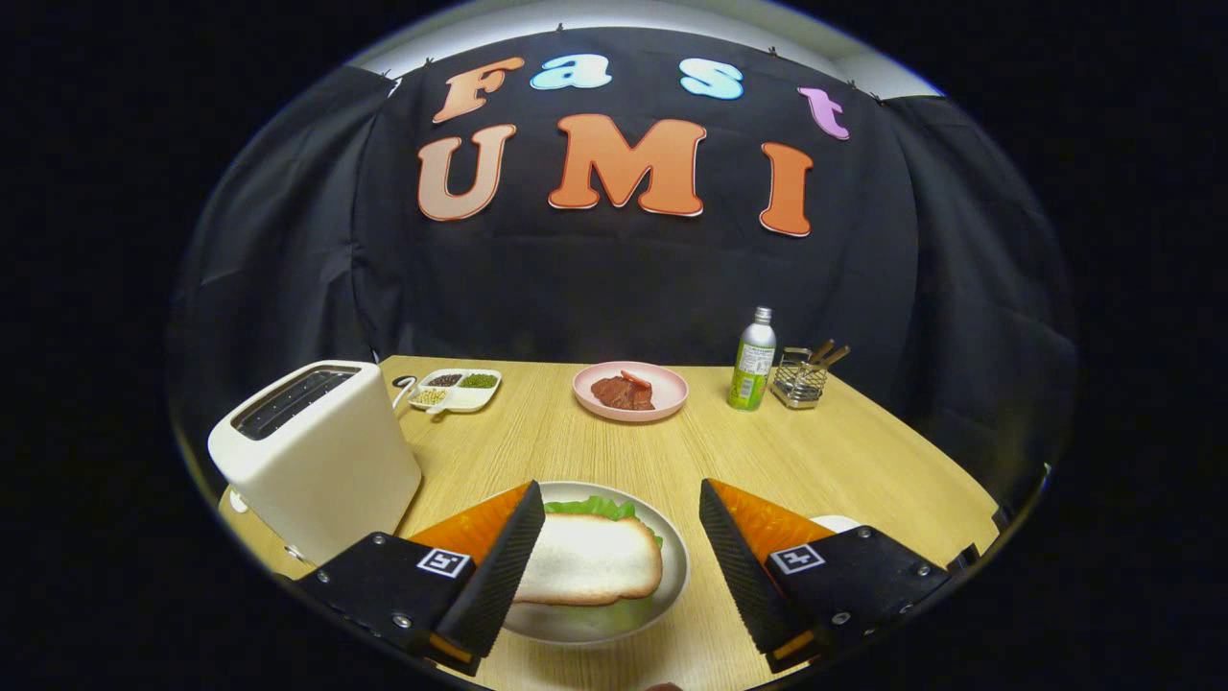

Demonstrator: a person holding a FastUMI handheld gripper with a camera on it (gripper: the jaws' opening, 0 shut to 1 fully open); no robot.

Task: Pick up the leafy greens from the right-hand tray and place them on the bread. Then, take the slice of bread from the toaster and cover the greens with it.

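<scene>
Two gripper fingers (622, 552) stood spread and empty above a round grey plate (672, 576), where a white bread slice (590, 561) covered green leafy lettuce (595, 506), lying between them, nearer the left finger.

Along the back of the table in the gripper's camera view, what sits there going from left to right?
Divided snack dish → pink plate of meat → green bottle → wire utensil holder. Nearer, the open gripper hovers over the bread.

The bottle (754, 363) label is too small to read.
</scene>
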